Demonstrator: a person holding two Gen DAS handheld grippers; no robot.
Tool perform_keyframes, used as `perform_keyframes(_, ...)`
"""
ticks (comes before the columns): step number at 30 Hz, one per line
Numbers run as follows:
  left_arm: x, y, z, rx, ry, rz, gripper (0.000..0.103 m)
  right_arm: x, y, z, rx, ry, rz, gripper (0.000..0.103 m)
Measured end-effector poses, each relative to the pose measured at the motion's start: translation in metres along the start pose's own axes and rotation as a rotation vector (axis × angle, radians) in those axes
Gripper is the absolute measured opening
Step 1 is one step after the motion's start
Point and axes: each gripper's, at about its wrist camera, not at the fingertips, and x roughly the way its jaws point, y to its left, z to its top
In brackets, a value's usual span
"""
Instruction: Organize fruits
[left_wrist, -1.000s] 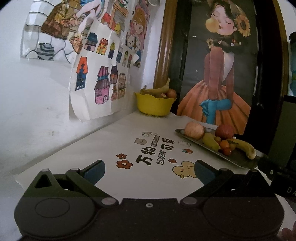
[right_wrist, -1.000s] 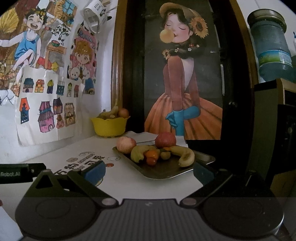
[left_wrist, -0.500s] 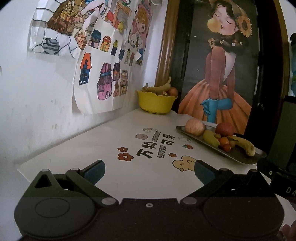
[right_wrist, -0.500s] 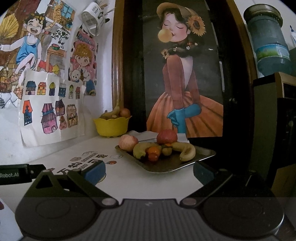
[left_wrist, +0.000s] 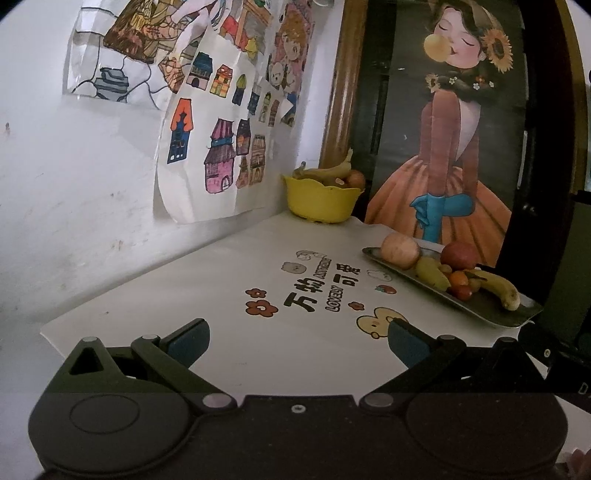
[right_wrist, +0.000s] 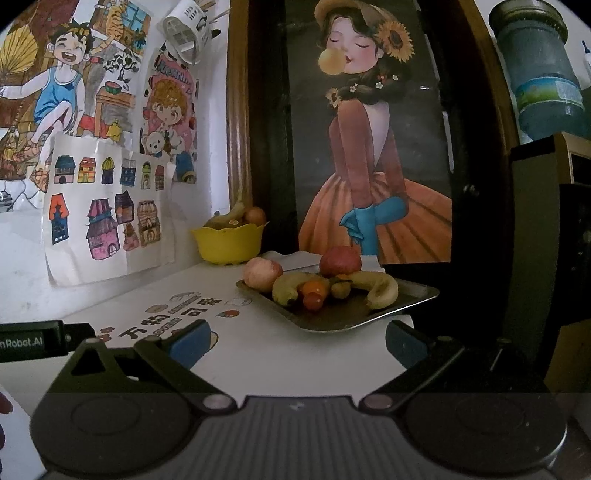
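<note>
Both views have been lifted slightly; nothing grasped. Left gripper (left_wrist: 297, 338) and right gripper (right_wrist: 297, 338) jaws are held wide, empty. Fruit is split between tray (right_wrist: 413, 297) and bowl (right_wrist: 229, 243) on the bench (left_wrist: 229, 280).

A white counter (left_wrist: 229, 280) printed with cartoon figures is seen; a yellow bowl (left_wrist: 320, 201) and a metal tray (left_wrist: 491, 314) are set on it, well apart.
</note>
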Motion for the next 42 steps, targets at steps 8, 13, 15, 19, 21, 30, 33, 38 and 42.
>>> perform_keyframes(8, 0.0017, -0.002, -0.0006, 0.006, 0.006, 0.001, 0.102, 0.0015, 0.0002, -0.0017, 0.015, 0.007, 0.004, 0.103)
perform_keyframes(13, 0.0026, -0.0026, -0.0015, 0.01, 0.01, 0.001, 0.102, 0.0016, 0.0006, -0.0026, 0.021, 0.008, 0.008, 0.103)
perform_keyframes(15, 0.0029, -0.0022, -0.0017, 0.011, 0.012, 0.003, 0.102, 0.0016, 0.0005, -0.0026, 0.021, 0.008, 0.008, 0.103)
perform_keyframes(19, 0.0039, -0.002, -0.002, 0.01, 0.014, 0.005, 0.102, 0.002, 0.0013, -0.0027, 0.022, 0.011, 0.009, 0.103)
perform_keyframes(21, 0.0039, -0.002, -0.002, 0.011, 0.014, 0.005, 0.102, 0.002, 0.0009, -0.0025, 0.023, 0.011, 0.009, 0.103)
perform_keyframes(30, 0.0042, -0.0026, -0.0028, 0.012, 0.017, 0.005, 0.102, 0.0016, 0.0022, -0.0039, 0.038, 0.01, 0.014, 0.103)
perform_keyframes(33, 0.0041, -0.0028, -0.0027, 0.012, 0.017, 0.004, 0.102, 0.0016, 0.0024, -0.0039, 0.039, 0.01, 0.013, 0.103)
perform_keyframes(38, 0.0041, -0.0031, -0.003, 0.013, 0.017, 0.005, 0.102, 0.0016, 0.0025, -0.0038, 0.039, 0.01, 0.013, 0.103)
perform_keyframes(42, 0.0042, -0.0033, -0.003, 0.013, 0.017, 0.005, 0.102, 0.0017, 0.0027, -0.0039, 0.039, 0.011, 0.013, 0.103)
